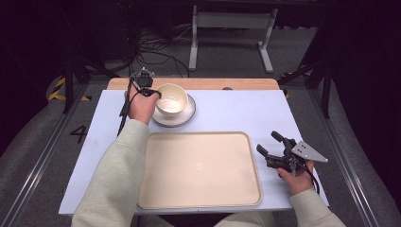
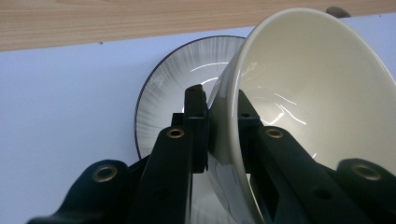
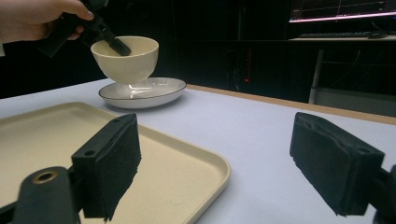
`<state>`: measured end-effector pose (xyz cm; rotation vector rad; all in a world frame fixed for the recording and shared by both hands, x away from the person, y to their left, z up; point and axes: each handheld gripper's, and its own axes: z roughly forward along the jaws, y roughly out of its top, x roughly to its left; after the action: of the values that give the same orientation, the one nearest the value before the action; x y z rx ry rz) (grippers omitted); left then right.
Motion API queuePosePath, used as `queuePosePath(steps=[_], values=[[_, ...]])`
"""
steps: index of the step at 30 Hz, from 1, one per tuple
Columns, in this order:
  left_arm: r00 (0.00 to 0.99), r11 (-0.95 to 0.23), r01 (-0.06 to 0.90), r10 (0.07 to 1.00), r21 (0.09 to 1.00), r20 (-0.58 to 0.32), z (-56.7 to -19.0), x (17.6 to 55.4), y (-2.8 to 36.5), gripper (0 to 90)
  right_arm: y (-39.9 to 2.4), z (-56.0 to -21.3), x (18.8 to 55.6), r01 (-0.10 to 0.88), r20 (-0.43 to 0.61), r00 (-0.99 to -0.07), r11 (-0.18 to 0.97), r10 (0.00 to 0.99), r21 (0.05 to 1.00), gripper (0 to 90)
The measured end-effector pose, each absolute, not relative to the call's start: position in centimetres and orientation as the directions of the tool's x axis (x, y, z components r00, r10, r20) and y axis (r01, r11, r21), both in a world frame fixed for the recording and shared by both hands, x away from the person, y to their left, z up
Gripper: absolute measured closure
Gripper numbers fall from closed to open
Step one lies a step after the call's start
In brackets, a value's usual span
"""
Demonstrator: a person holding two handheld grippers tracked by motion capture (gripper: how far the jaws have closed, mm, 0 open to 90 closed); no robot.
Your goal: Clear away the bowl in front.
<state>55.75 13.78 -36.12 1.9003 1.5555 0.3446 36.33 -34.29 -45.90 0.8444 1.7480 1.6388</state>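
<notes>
The bowl (image 1: 172,98) was a glossy cream, inside and out, with pale highlights on its glaze. The plate (image 1: 188,114) beneath it was off-white, patterned with fine grey lines that fanned out from its middle, and edged by a thin dark rim. The tray (image 1: 201,169) was a plain matte beige. The counter (image 1: 236,113) wore a pale lavender-white covering, with a light wooden strip along its far edge. The left gripper (image 1: 150,92) and the right gripper (image 1: 268,143) were black; the right one carried a grey three-cornered plate. The sleeves (image 1: 117,179) were pale sage green.
</notes>
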Motion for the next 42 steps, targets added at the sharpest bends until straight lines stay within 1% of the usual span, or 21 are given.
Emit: queuePosePath(steps=[5, 11, 17, 31, 36, 42], values=[[0.283, -0.097, 0.771, 0.938, 0.63, -0.202, -35.4, 55.2, 14.2, 81.7, -34.3, -45.9, 36.3, 0.053, 0.003, -0.623, 0.039, 0.782, 0.998, 16.1], [0.297, -0.08, 0.776, 0.922, 0.626, -0.25, -34.6, 54.6, 14.6, 81.7, -34.3, -45.9, 36.3, 0.056, 0.003, -0.625, 0.041, 0.78, 0.998, 16.0], [0.319, -0.088, 0.772, 0.91, 0.629, -0.264, -33.9, 54.1, 14.9, 81.7, -34.3, -45.9, 36.4, 0.058, 0.002, -0.626, 0.044, 0.78, 0.997, 15.9], [0.409, -0.149, 0.77, 0.861, 0.62, -0.302, -32.3, 52.2, 15.2, 81.6, -34.3, -45.9, 36.4, 0.059, 0.004, -0.629, 0.042, 0.778, 0.997, 15.8], [0.447, -0.188, 0.765, 0.843, 0.616, -0.298, -31.9, 51.4, 14.8, 81.4, -34.3, -45.9, 36.4, 0.059, 0.003, -0.628, 0.044, 0.778, 0.997, 15.5], [0.498, -0.22, 0.756, 0.805, 0.617, -0.322, -31.5, 50.4, 14.0, 81.2, -34.4, -45.9, 36.4, 0.059, 0.004, -0.628, 0.043, 0.778, 0.997, 15.4]])
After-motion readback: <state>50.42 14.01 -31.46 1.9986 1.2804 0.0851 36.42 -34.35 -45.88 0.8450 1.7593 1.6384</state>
